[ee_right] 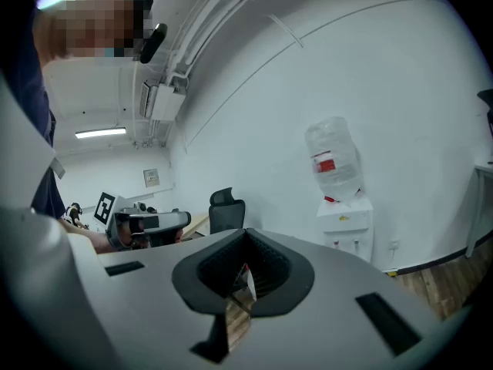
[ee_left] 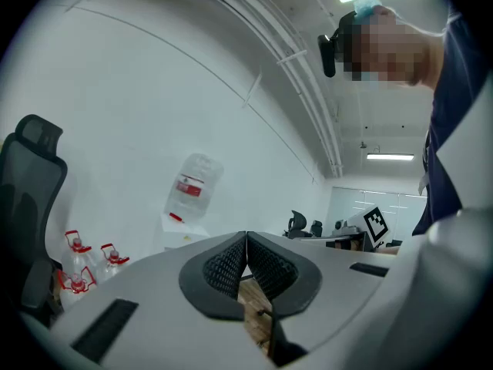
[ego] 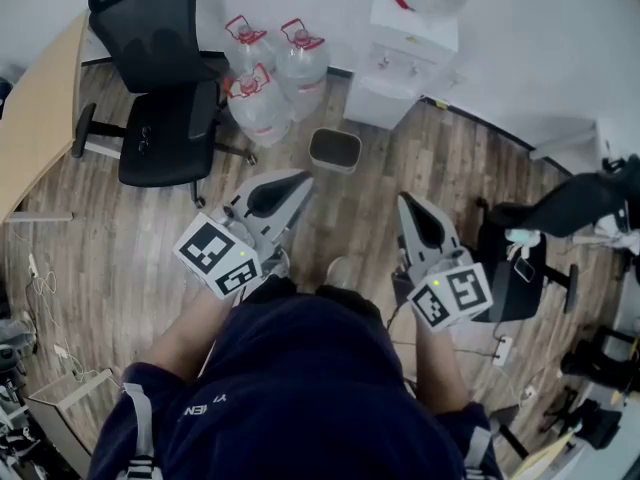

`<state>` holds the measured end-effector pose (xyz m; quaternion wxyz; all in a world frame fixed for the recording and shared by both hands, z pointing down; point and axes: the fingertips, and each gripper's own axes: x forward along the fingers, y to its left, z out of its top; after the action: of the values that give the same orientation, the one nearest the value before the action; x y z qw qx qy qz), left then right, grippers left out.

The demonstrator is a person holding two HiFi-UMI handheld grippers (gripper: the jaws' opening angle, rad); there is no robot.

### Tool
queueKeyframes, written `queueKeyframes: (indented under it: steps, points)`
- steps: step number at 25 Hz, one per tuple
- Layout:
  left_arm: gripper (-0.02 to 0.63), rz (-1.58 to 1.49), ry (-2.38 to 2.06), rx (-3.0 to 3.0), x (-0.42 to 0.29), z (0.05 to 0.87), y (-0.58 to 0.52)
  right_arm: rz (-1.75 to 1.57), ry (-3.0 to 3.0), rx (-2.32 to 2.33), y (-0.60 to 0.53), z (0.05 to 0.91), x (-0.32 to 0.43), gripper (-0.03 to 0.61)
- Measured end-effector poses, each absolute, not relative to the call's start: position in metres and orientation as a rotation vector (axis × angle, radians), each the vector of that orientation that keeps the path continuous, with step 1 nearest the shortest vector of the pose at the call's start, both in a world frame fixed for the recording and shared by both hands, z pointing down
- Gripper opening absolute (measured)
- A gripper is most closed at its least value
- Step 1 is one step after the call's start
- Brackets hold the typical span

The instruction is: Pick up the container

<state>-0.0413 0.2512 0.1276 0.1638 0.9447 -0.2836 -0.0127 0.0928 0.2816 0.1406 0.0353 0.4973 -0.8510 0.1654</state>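
Note:
A small dark container (ego: 335, 149) with a pale rim stands on the wooden floor in the head view, in front of the water dispenser. My left gripper (ego: 300, 180) is held at waist height, pointing toward it, jaws shut with nothing between them. My right gripper (ego: 405, 201) is held to the right, also shut and empty. In the left gripper view the left gripper (ee_left: 246, 242) has its ribbed pads pressed together, aimed at the wall. The right gripper view shows the right gripper (ee_right: 245, 239) with its pads meeting too. Neither gripper view shows the container.
Three water jugs (ego: 266, 80) with red caps stand left of the container. A white water dispenser (ego: 411, 50) is against the wall. A black office chair (ego: 160, 78) and a wooden desk (ego: 35, 118) are at the left. Another chair (ego: 560, 213) and cables lie at the right.

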Motion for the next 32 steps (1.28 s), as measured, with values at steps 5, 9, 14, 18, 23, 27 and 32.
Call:
queueKeyframes:
  steps: [5, 9, 14, 18, 23, 27, 32]
  points:
    - [0.026, -0.028, -0.852, 2.69, -0.025, 0.127, 0.261, 0.53, -2.63, 1.506, 0.29, 0.143, 0.114, 0.008]
    - [0.026, -0.036, -0.9, 2.681, -0.01, 0.126, 0.271, 0.545, -2.65, 1.48, 0.296, 0.144, 0.135, 0.008]
    - [0.026, -0.035, -0.935, 2.666, 0.002, 0.129, 0.279, 0.559, -2.654, 1.45, 0.3, 0.15, 0.15, 0.008]
    - [0.026, -0.023, -0.959, 2.65, 0.001, 0.134, 0.273, 0.582, -2.656, 1.427, 0.294, 0.156, 0.151, 0.008]
    - [0.026, -0.033, -0.961, 2.626, 0.0, 0.145, 0.249, 0.6, -2.632, 1.423, 0.276, 0.165, 0.152, 0.008]
    - [0.026, -0.036, -0.939, 2.61, -0.002, 0.158, 0.219, 0.625, -2.596, 1.43, 0.251, 0.179, 0.152, 0.008]
    - [0.026, -0.009, -0.891, 2.577, -0.016, 0.182, 0.157, 0.685, -2.539, 1.449, 0.192, 0.2, 0.139, 0.008]
